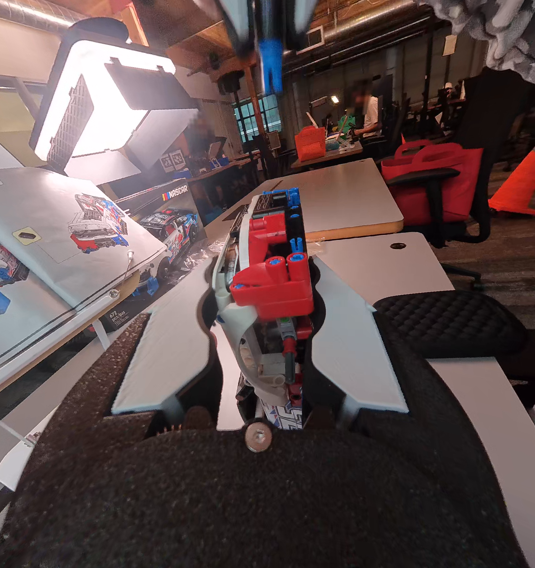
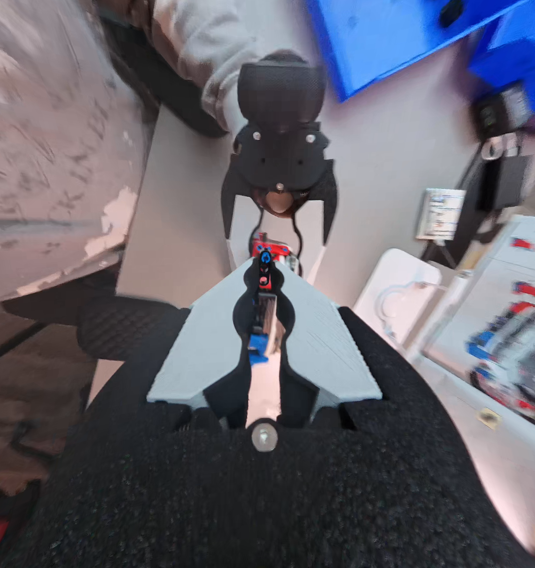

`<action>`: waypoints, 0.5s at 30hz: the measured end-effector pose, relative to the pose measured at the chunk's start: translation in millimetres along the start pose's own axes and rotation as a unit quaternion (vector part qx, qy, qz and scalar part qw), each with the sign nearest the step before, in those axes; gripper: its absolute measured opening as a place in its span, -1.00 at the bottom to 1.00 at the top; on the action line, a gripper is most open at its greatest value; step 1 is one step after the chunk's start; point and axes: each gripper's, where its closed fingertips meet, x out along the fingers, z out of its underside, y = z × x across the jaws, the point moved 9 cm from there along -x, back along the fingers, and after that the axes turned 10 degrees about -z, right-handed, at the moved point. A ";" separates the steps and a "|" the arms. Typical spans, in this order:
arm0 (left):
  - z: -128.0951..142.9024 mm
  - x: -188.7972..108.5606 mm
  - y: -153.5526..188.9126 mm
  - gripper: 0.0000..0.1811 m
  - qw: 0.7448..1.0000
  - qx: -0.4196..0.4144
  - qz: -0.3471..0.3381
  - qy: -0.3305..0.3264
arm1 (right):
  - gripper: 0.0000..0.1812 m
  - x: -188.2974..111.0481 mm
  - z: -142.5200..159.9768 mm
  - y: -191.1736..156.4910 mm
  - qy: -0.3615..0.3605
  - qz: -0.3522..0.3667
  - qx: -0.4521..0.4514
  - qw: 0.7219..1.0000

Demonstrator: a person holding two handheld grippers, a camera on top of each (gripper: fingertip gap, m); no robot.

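Note:
My left gripper (image 1: 263, 259) is shut on a brick-built car section (image 1: 272, 285) of red, white, black and blue parts, held on edge above a white desk (image 1: 383, 270). Its white fingers (image 1: 167, 353) clamp both sides. My right gripper (image 2: 264, 264) is shut on a narrow black, red and blue brick piece (image 2: 258, 344) and points down at the left gripper (image 2: 278, 153), just above the red car section (image 2: 270, 249). In the left wrist view the right gripper (image 1: 266, 37) shows blurred at the top with the blue piece (image 1: 270, 64).
An open instruction booklet (image 1: 60, 246) leans on a stand at the left, with the set's box (image 1: 167, 221) behind it and a bright light panel (image 1: 100, 101) above. A black mesh chair (image 1: 450, 319), a red bag (image 1: 429, 178) and an orange cone (image 1: 524, 181) stand right. Blue bins (image 2: 398, 40) sit on the desk. My left gripper's tips are some 35 cm from the bright light panel (image 1: 100, 101).

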 end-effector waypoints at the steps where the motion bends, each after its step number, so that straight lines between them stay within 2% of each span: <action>1: -0.1 0.1 -0.8 -0.37 1.000 -0.001 0.002 -0.002 | -0.95 -13.6 -3.8 -3.3 -0.008 0.022 -0.009 1.000; 3: -0.8 1.4 0.8 -0.37 1.000 0.003 0.002 -0.006 | -0.95 -30.2 -6.0 -7.6 -0.006 0.039 0.001 0.999; 6: -1.8 1.9 3.2 -0.37 1.000 0.010 0.003 -0.011 | -0.95 -41.9 7.6 -13.4 0.018 0.057 0.024 0.998; 15: -1.2 -2.2 -0.4 -0.35 1.000 -0.001 0.013 -0.011 | -0.94 -28.9 71.2 -44.4 0.134 0.093 0.060 0.985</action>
